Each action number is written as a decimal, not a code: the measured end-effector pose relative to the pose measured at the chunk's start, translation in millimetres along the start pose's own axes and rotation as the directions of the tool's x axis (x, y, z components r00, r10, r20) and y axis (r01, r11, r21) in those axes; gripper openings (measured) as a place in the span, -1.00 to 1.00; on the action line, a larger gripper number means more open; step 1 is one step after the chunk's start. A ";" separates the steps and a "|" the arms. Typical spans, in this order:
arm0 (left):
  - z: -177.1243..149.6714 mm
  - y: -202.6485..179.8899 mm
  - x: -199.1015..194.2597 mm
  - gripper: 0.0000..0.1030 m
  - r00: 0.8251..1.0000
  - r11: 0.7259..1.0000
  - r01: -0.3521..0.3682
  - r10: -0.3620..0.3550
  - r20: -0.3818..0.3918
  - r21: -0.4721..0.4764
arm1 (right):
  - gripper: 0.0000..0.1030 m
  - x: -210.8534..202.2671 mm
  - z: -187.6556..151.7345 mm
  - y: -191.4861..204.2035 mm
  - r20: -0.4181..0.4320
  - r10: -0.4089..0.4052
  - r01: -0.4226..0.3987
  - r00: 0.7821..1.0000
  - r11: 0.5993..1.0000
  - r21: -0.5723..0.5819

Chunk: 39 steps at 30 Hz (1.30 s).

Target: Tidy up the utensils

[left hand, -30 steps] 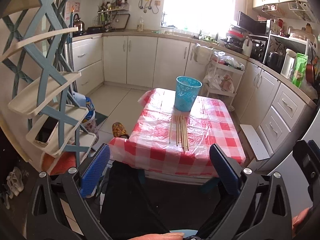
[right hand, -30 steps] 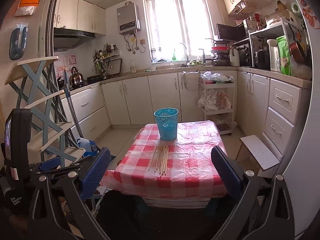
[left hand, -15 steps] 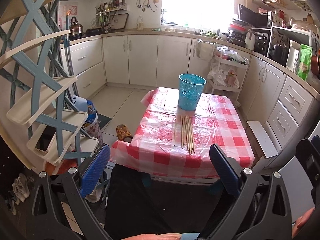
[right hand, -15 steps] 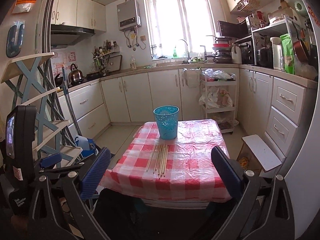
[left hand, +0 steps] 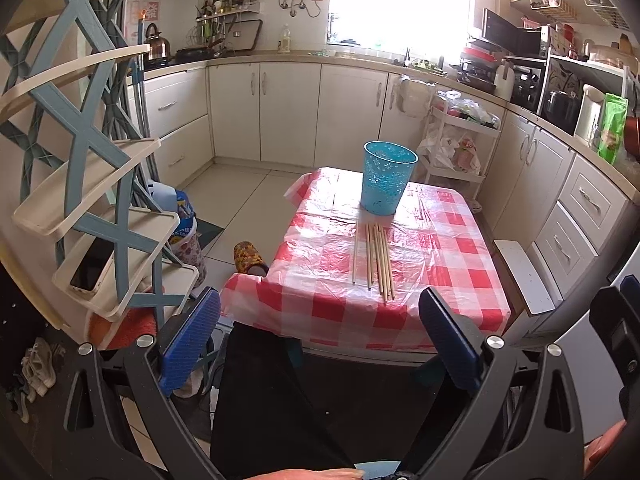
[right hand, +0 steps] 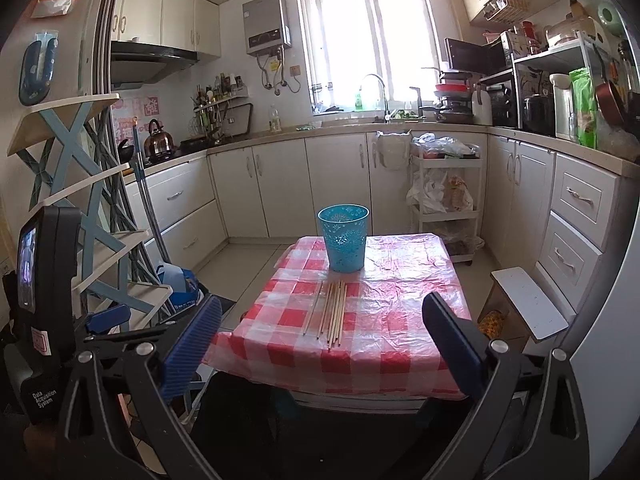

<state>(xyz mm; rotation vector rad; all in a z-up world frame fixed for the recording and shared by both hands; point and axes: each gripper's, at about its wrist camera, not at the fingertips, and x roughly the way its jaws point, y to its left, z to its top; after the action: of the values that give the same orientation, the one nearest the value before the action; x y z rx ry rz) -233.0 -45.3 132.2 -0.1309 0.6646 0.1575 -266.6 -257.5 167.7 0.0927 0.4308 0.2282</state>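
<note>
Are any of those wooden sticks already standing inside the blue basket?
No, the wooden sticks all lie flat on the checked tablecloth in front of the blue basket.

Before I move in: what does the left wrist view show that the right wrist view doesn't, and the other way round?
Only the left wrist view shows the patterned yellow slipper on the floor beside the table and the dark phone on the blue-and-cream rack.

Only the right wrist view shows the grey wall-mounted water heater whole, the curved sink tap and the black range hood.

Both show the turquoise perforated plastic basket upright on the red-checked tablecloth, with the loose wooden chopsticks lying in front of it, and open, empty jaws.
</note>
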 end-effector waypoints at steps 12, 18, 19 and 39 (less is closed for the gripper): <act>-2.3 1.5 -10.0 0.85 1.000 1.000 0.000 0.000 0.014 -0.004 | 0.88 -8.7 1.5 -1.8 0.015 0.009 -0.009 1.000 1.000 -0.005; -2.7 1.8 -9.6 0.85 1.000 1.000 0.001 -0.001 0.008 -0.005 | 0.88 -8.8 1.8 -2.4 0.012 0.012 -0.012 1.000 1.000 -0.011; -2.6 1.9 -9.3 0.85 1.000 1.000 0.002 -0.002 0.007 -0.007 | 0.88 -8.6 2.2 -2.4 0.011 0.012 -0.012 1.000 1.000 -0.012; 0.0 17.4 104.4 0.85 0.980 0.990 0.101 -0.116 -0.161 -0.097 | 0.88 131.5 -9.2 -36.8 -0.159 -0.077 0.079 0.984 0.997 0.010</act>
<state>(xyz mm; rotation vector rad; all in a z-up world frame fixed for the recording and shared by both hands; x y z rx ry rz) -155.3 -17.5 66.0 -0.2672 0.8151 0.0712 -147.0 -261.5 101.4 0.0735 0.5934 0.1555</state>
